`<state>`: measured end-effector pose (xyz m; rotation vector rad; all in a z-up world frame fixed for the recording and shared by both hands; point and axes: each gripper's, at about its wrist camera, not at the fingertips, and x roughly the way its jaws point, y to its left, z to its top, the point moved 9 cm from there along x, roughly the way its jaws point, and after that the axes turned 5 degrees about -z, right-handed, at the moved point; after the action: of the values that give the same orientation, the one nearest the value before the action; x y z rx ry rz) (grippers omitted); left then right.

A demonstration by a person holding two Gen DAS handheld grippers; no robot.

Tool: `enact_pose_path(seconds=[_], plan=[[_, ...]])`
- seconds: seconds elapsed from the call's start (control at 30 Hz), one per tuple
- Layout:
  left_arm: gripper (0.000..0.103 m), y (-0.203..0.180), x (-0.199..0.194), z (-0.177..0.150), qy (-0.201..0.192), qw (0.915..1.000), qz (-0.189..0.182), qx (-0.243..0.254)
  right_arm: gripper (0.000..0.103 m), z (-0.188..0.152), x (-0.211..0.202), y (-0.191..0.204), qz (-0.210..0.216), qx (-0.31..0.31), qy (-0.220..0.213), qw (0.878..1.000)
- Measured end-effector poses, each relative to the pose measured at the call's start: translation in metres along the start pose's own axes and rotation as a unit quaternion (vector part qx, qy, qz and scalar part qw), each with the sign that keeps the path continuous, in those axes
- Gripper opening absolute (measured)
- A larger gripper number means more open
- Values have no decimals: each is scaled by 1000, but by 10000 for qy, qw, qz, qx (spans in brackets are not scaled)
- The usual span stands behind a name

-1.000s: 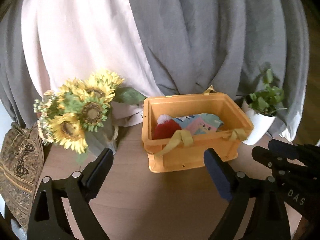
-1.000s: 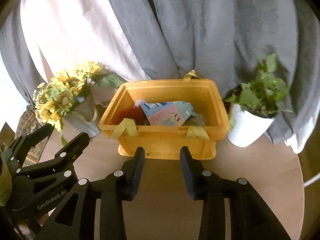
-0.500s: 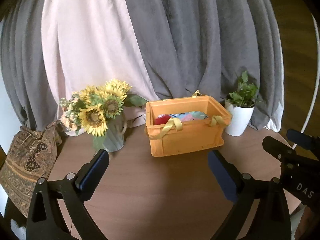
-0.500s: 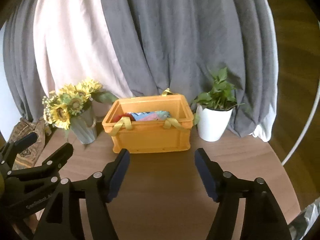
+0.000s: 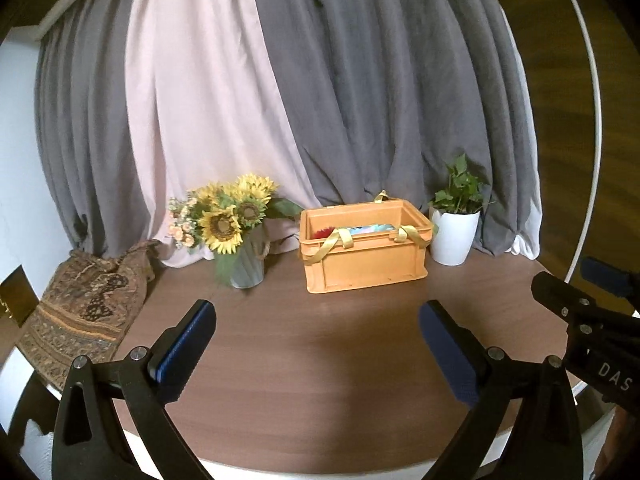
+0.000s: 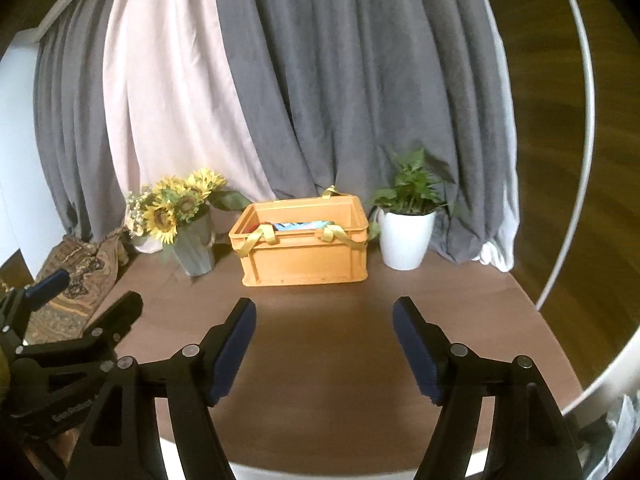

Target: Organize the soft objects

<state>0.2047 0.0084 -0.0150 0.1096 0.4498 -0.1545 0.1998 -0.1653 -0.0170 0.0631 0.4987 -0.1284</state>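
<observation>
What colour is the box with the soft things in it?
Orange box, with yellow straps; clearest in the right wrist view.

left gripper [image 5: 316, 330] jaws wide apart, right gripper [image 6: 324, 326] jaws just opening, both seemingly empty

Sunflower vase [image 5: 247, 268], potted plant [image 5: 456, 236], patterned cloth [image 5: 84, 308], grey/pink curtains [image 5: 360, 100]

I see an orange crate [image 5: 362, 256] with pale yellow-green straps [image 5: 338, 240], red and light-blue fabric [image 5: 370, 229] inside. Yellow sunflowers [image 5: 228, 216] stand in a grey-green vase [image 5: 248, 268]; the white pot [image 5: 454, 236] holds green leaves. Curtains [image 5: 360, 80] are grey and pale pink; the table [image 5: 320, 360] is brown.
</observation>
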Motion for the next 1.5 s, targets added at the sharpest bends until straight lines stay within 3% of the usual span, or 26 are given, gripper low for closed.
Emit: enact_pose_path(seconds=[0.3, 0.6, 1.1, 1.5], plan=[[103, -10, -69, -8, -294, 9993, 206, 49, 73, -17, -65, -21, 30, 134, -238, 9996], [103, -16, -103, -14, -451, 9988, 203, 2, 75, -27, -102, -31, -46, 124, -414, 9991], [103, -22, -120, -10, -616, 9976, 316, -23, 75, -27, -116, -33, 77, 122, -542, 9984], [103, -24, -113, -11, -523, 9981, 318, 39, 75, -27, -111, -38, 94, 107, -468, 9988]])
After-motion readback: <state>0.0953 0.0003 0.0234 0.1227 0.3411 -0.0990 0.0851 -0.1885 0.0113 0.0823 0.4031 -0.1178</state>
